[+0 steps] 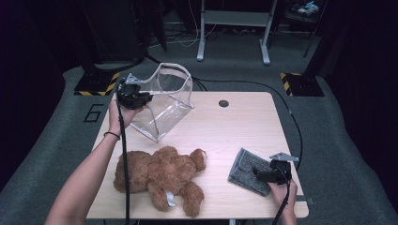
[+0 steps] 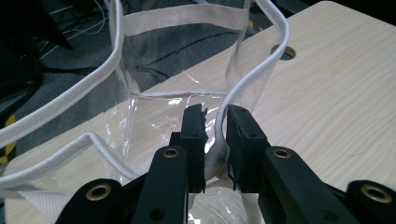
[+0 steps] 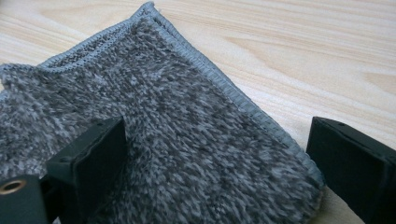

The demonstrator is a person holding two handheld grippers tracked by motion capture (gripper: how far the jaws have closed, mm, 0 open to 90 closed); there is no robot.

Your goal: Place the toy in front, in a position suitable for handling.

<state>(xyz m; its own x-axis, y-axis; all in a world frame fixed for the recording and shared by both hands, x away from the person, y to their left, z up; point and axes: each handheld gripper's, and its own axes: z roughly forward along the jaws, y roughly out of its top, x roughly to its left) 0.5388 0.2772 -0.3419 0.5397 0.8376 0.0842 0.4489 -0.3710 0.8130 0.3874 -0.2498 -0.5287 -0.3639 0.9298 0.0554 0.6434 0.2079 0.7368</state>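
Note:
A clear plastic bag [image 1: 165,101] with white trim stands tilted at the table's far left. My left gripper [image 1: 140,98] is shut on its white rim; in the left gripper view the jaws [image 2: 215,114] pinch the white trim [image 2: 217,156], with the bag's mouth [image 2: 182,18] gaping beyond. A brown teddy bear [image 1: 159,176] lies near the front left edge. A grey fuzzy cloth [image 1: 246,171] lies at the front right. My right gripper [image 1: 261,174] rests on it, open, its jaws [image 3: 217,135] wide apart over the cloth [image 3: 187,93].
The wooden table [image 1: 234,126] has a round cable hole [image 1: 223,103] near its far edge. Black cables trail from both grippers. Beyond the table, a desk frame [image 1: 232,28] stands on the grey floor.

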